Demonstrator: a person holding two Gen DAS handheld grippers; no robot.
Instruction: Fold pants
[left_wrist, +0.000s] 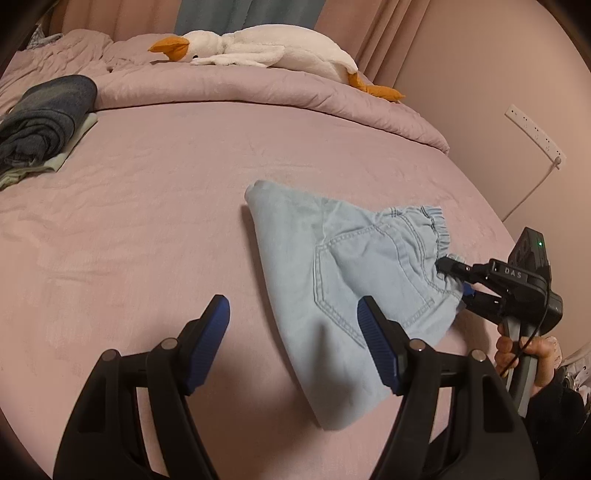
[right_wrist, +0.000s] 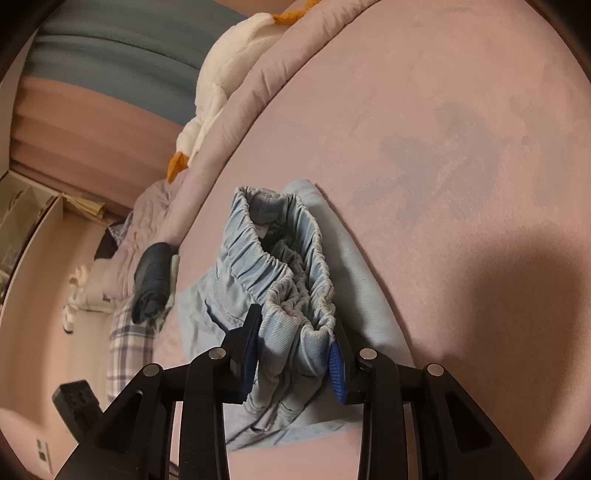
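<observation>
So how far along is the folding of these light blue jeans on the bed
Done: the light blue jeans already lie doubled into a compact wedge on the pink sheet. In hand: the right gripper is clamped on the bunched elastic waistband; the left gripper hovers open above the near edge, holding nothing. Left: probably release, flatten, and move them to the folded clothes pile.
</observation>
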